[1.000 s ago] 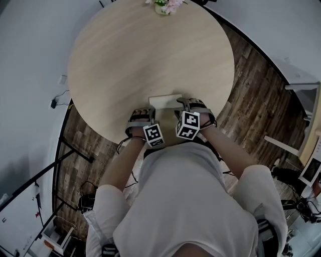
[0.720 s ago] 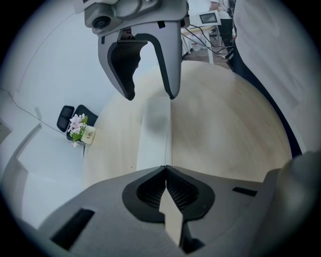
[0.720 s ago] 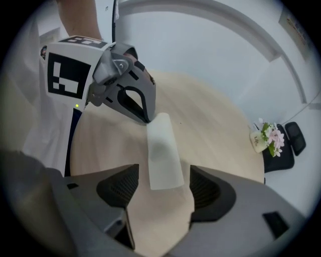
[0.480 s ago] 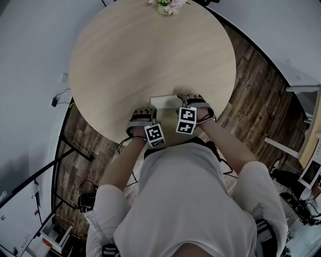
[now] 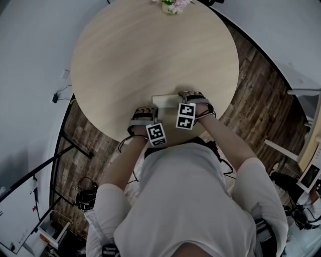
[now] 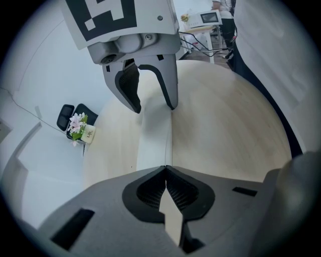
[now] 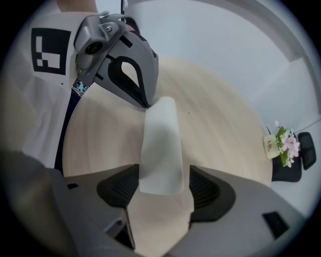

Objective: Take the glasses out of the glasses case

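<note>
Lowered since a second earlier, the right hand-held gripper (image 7: 161,188) is now set over one end of the white glasses case (image 7: 160,135). Its jaws have just been opening and are spread wide. That end of the case is framed between the two pads, with a thin gap visible on either side, so nothing is clasped.

The left hand-held gripper (image 6: 166,170) is placed at the opposite end. Its jaws are brought together and its tips are set against the case there. Whether a lip of the case is pinched between them cannot be told.

The case is laid flat on the round wooden table (image 5: 150,50), close to the edge nearest the person. Its long axis runs left to right across the head view, from one gripper to the other.

One case, two hand-held grippers and one table are counted. A single small pot of pink flowers (image 5: 173,6) is seen at the table's far edge, well apart from the case.
</note>
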### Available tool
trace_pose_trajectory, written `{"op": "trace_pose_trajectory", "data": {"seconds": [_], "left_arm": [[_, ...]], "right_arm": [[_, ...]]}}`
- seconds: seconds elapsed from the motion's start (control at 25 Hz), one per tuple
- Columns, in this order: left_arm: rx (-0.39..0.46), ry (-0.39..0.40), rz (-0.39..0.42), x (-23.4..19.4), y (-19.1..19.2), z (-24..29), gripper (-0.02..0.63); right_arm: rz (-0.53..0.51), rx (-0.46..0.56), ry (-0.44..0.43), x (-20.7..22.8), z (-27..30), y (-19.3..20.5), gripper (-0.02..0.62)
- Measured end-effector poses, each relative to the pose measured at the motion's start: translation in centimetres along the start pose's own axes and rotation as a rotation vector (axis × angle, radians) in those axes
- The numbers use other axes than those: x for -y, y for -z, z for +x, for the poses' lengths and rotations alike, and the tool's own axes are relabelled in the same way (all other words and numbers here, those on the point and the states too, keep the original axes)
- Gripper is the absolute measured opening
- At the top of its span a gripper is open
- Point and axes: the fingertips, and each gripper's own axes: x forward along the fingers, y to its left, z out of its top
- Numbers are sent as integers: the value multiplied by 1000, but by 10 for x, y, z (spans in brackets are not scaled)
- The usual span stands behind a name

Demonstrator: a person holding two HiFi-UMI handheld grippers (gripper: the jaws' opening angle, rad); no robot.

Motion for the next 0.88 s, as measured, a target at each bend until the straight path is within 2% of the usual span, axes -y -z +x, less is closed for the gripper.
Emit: {"op": "trace_pose_trajectory", "data": {"seconds": [0.6,0.88], "left_arm": [[13,-4,-25,-2,3,1,8],[22,-44,17,-1,3,-2,8]], "right_arm": [[10,-14,-51,2,11,0,273],[13,-25,-85,1,11,0,273]]}}
